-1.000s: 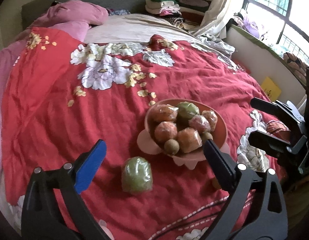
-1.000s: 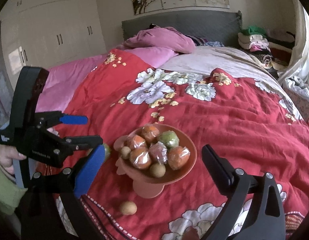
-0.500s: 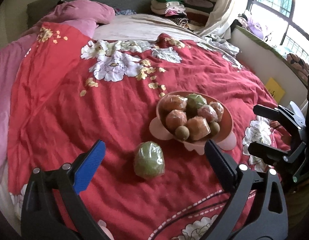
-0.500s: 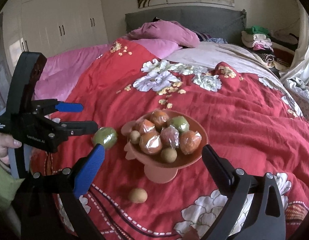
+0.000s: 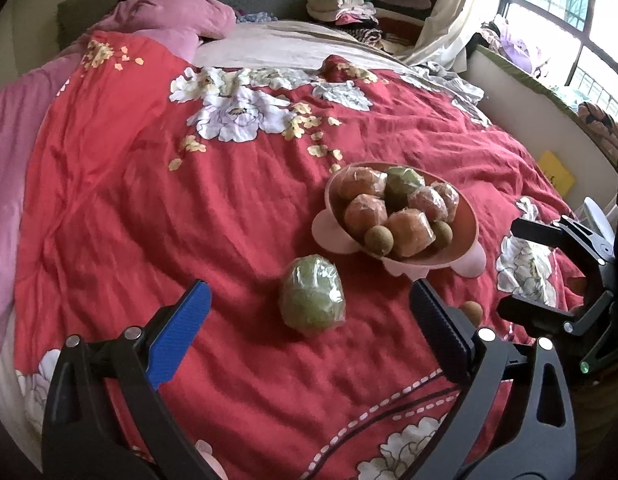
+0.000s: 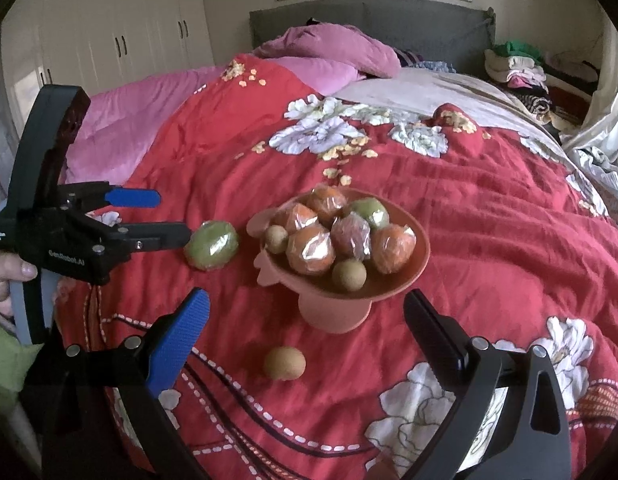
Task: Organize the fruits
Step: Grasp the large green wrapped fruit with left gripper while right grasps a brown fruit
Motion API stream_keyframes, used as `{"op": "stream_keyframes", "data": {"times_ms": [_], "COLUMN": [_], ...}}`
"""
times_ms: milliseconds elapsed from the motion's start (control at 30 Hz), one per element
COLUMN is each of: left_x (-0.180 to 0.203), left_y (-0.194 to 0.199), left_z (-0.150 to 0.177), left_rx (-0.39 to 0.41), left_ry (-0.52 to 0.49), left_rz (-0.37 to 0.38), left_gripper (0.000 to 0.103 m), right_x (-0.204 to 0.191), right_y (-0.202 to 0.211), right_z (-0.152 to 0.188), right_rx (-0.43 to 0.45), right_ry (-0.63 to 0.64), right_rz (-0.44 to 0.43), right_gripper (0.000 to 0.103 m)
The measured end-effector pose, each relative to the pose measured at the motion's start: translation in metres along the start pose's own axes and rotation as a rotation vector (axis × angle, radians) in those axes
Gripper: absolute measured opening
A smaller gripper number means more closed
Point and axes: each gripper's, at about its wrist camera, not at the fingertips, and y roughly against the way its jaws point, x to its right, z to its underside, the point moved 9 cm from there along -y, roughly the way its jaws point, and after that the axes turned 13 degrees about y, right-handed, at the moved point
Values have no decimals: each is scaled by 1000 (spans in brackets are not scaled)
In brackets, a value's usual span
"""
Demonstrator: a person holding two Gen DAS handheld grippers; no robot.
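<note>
A pink footed fruit bowl (image 5: 471, 222) (image 6: 423, 256) stands on the red floral quilt, holding several plastic-wrapped fruits and small brown round ones. A wrapped green fruit (image 5: 313, 292) (image 6: 212, 245) lies on the quilt left of the bowl. A small brown fruit (image 6: 284, 363) (image 5: 471, 312) lies loose in front of the bowl. My left gripper (image 5: 307, 328) is open, its jaws wide either side of the green fruit, a little short of it. My right gripper (image 6: 305, 332) is open, above the loose brown fruit.
The red quilt (image 5: 149, 200) covers a bed with pink bedding (image 6: 325, 52) at the head. Folded clothes (image 5: 345, 2) sit at the far corner. A window and ledge (image 5: 549, 80) run along the right side. A white wardrobe (image 6: 121, 28) stands to the left.
My left gripper has moved forward towards the green fruit, which now sits between its jaws' line. My right gripper has moved closer to the bowl and the loose brown fruit.
</note>
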Motion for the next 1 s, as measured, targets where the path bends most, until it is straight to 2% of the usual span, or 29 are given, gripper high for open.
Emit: {"op": "stream_keyframes", "data": {"times_ms": [633,700,733,767,800,867,1000], "left_x": [-13,-13,-13,-13,-14,-14,-16], "left_y": [-13,-15,-16,-17,-18,-19,-23], "left_z": [18,19,19,19,20,20,21], "left_rx": [-37,-41,-42,-42,-43,-44,-48], "left_ry": [15,19,20,21,22,26,32], "left_rz": [-6,-2,1,1,1,5,10], "left_gripper": [93,93,93,93,93,93,92], "right_x": [-17,-19,-19,-19,-20,-22,-25], "right_y": [-16,-19,-21,-22,-24,-27,-31], "right_z": [30,32,34,35,36,39,43], "right_rx": [-88,-97,-103,-110,-116,-127,-145], "right_ry": [7,13,16,16,16,18,38], "right_rz": [-14,-13,-15,-20,-24,-29,-32], "right_gripper": [96,90,79,73,72,60,45]}}
